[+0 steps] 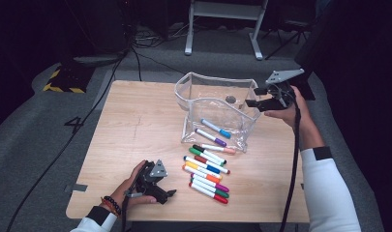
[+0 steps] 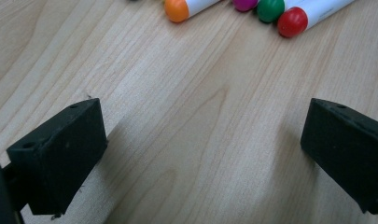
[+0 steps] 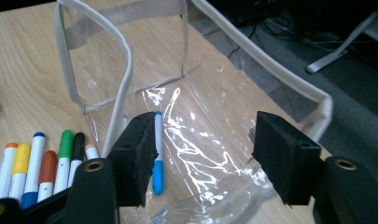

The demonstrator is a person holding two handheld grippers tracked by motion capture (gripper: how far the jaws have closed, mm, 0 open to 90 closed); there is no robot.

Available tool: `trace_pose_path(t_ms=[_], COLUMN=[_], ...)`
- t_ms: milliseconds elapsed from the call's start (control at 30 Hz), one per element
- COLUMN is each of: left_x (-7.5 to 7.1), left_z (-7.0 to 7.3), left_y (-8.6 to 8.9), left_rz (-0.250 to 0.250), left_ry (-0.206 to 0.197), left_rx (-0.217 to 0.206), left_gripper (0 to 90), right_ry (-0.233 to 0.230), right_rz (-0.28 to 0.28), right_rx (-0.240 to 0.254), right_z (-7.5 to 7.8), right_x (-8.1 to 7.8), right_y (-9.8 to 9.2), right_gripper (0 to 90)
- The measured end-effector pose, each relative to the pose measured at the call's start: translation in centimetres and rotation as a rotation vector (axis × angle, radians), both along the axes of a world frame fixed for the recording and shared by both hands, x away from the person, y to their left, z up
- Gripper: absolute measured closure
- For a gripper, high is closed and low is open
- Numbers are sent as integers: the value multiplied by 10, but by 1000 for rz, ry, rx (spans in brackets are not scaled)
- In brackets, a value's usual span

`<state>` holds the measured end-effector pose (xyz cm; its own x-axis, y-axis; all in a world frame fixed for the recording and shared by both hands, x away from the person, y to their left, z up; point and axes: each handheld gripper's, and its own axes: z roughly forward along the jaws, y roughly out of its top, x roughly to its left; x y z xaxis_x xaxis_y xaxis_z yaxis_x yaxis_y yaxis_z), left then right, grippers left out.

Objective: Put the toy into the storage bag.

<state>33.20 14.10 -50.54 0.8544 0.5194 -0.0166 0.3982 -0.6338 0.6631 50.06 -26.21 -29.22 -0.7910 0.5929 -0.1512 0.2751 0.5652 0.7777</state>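
Two markers lie inside the clear pouch; the rest wait on the table. Right gripper hangs open and empty at the pouch's rim, left gripper wide open, empty. Next pick: grip one marker mid-barrel, squarely.

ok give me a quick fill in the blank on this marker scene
1. The clear pouch holds ____ markers.
2. The loose markers lie on the ____ table.
3. The left hand-held gripper has its jaws ____.
4. The right hand-held gripper hovers by the pouch, gripping ____.

Missing words: two; wooden; open; nothing
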Motion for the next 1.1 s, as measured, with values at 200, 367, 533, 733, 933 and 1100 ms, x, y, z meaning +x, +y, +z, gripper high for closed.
trace_pose_path(t_ms=[200, 367, 533, 733, 933, 1100], left_x=[0, 0, 0, 0, 0, 0], left_z=[0, 0, 0, 0, 0, 0], left_y=[0, 0, 0, 0, 0, 0], left_rz=[0, 0, 0, 0, 0, 0], left_ry=[0, 0, 0, 0, 0, 0], left_rx=[0, 0, 0, 0, 0, 0], left_gripper=[5, 5, 5, 5, 5, 5], right_ry=[-28, -59, -69, -56, -32, 2], right_rz=[-16, -33, -25, -2, 14, 54], right_rx=[28, 49, 67, 71, 64, 68], right_z=[-1, -11, -28, -56, -83, -107], right_x=[-22, -44, -66, -90, -105, -111], right_y=[-18, -30, -40, -48, -48, -38], right_gripper=[327, 321, 333, 368, 387, 433])
